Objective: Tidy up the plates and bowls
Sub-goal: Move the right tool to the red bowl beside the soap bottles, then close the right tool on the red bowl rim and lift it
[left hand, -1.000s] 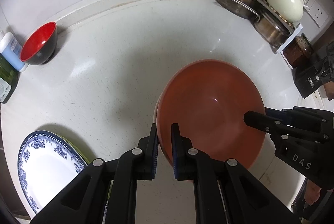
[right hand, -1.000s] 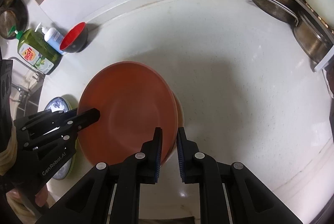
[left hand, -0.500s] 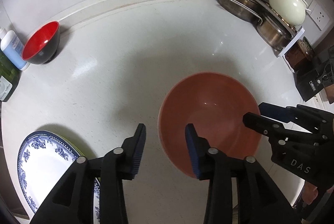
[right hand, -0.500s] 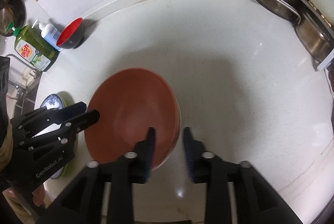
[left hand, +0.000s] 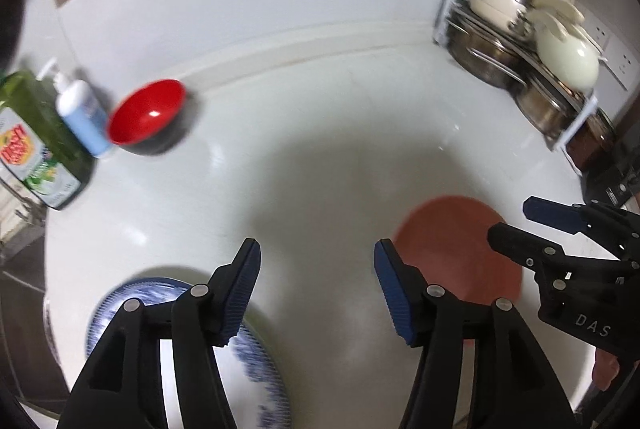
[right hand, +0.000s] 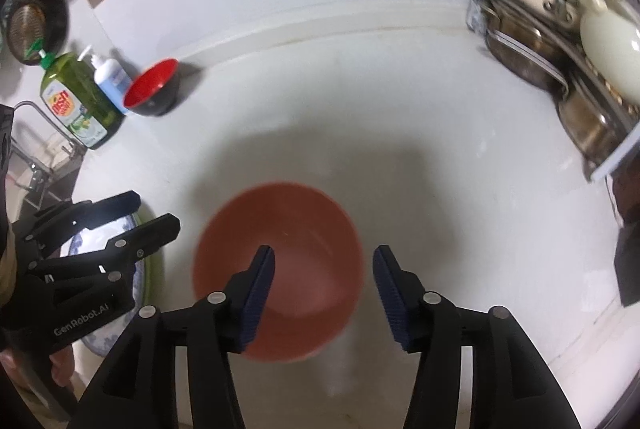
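— Now, where is the orange bowl [right hand: 280, 269] found, and how are the tools set?

— It is seen resting on the white counter [right hand: 360, 101] toward its near edge, released. Both the left tool [left hand: 316, 289] and the right tool [right hand: 324, 293] have just been opening — their jaws stand apart with nothing clamped.

— How would it be expected to handle?

— It is judged stiff, smooth and breakable if ceramic, so the rim should be pinched, not the slick wall.

— And room?

— The counter's middle is left bare. The red bowl [left hand: 146, 113] sits at the back-left corner beside the soap bottles [right hand: 80, 97]; the blue-patterned plate [left hand: 176, 329] lies by the near-left edge — the pot rack [right hand: 560, 41] fills the back-right corner.
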{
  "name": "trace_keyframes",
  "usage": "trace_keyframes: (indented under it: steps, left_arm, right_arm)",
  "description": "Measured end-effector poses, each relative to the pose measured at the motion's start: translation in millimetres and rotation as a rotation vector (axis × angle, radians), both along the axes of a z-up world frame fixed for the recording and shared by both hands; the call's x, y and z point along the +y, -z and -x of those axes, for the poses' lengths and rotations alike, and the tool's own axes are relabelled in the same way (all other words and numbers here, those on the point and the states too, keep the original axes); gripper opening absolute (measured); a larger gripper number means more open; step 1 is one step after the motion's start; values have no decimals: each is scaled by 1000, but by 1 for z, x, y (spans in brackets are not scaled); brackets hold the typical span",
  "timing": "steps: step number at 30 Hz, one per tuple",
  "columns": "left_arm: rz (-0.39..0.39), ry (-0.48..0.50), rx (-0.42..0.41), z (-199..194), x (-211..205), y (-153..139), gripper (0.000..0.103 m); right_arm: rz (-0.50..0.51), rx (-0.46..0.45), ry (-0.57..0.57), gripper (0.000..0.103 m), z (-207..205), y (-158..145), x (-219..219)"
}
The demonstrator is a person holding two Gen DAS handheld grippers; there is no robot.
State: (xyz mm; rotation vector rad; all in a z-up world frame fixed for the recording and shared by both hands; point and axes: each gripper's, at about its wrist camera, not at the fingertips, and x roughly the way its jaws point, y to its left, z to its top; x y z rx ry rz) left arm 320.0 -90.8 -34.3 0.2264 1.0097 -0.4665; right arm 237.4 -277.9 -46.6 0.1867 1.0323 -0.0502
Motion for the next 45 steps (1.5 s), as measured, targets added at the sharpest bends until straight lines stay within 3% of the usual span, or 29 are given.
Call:
trace_keyframes:
  steps: [8,26,35,45]
  left_arm:
    - [-14,-71,-51,-30,44,-15,72]
    - [-80,-228,-114,-116,135,-35,73]
    - [-98,-270,-102,-159,155,-22,72]
    - [-114,-285,-75,-205,153,14,72]
  right_arm:
    - [-1,-83,-60,53,-30,-21,34]
    - [14,-115,-203,53,-143,-48,110]
    - [36,-116,-267,53,-195,-44,143]
    - [-42,-39,-274,53,-252,-15,155]
